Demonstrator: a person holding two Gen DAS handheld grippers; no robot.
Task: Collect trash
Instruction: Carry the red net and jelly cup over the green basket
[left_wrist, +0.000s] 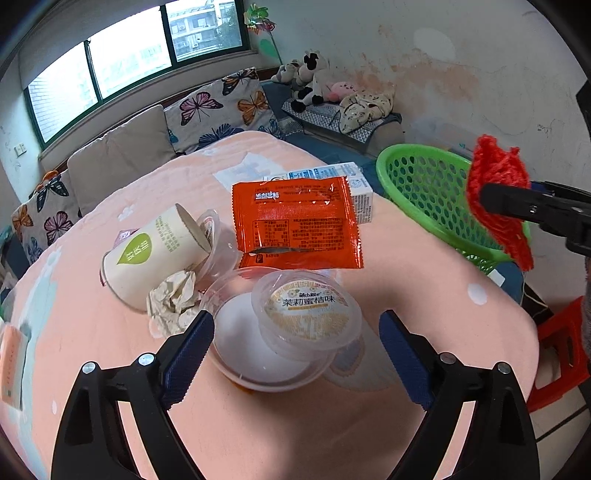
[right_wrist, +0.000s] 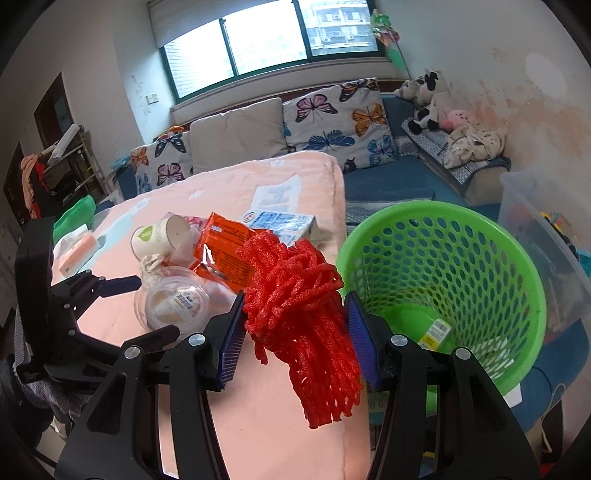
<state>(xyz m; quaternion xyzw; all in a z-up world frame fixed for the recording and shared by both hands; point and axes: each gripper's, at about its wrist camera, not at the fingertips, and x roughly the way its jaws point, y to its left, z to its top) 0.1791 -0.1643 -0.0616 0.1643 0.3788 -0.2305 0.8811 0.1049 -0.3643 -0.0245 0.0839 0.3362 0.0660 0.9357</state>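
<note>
Left wrist view: left gripper (left_wrist: 297, 345) jaws stand wide apart, nothing pressed between the blue pads; a clear plastic jelly cup (left_wrist: 306, 314) with a printed yellow-white lid lies just ahead of the fingertips, tilted on a larger clear lid (left_wrist: 258, 354). Both rest on a table with a peach cloth (left_wrist: 424, 258). Beyond the cup: orange snack wrapper (left_wrist: 297, 225), flat and torn along its near edge; behind that, a white-and-blue milk carton (left_wrist: 354, 184) on its side. Left of the wrapper, a paper cup (left_wrist: 155, 254) lies tipped over with its base toward the wrapper, and crumpled paper (left_wrist: 173, 304) sits against it. Green perforated basket (left_wrist: 424, 184) stands off the table's far right edge. Right gripper (left_wrist: 487, 199) enters from the right edge of this view, closed on a red foam net (left_wrist: 495, 192), at the basket's near rim. Right wrist view: right gripper (right_wrist: 295, 332) pads clamp the red foam net (right_wrist: 299, 306) on both sides; the net bunches above the pads and hangs down below them, over the table corner, just left of the green perforated basket (right_wrist: 517, 266). A small labelled scrap (right_wrist: 436, 332) lies in the basket's bottom. Left gripper (right_wrist: 147, 306) visible at left, fingers spread on either side of the jelly cup (right_wrist: 173, 302). Clear storage bin (right_wrist: 535, 221) stands behind the basket.
</note>
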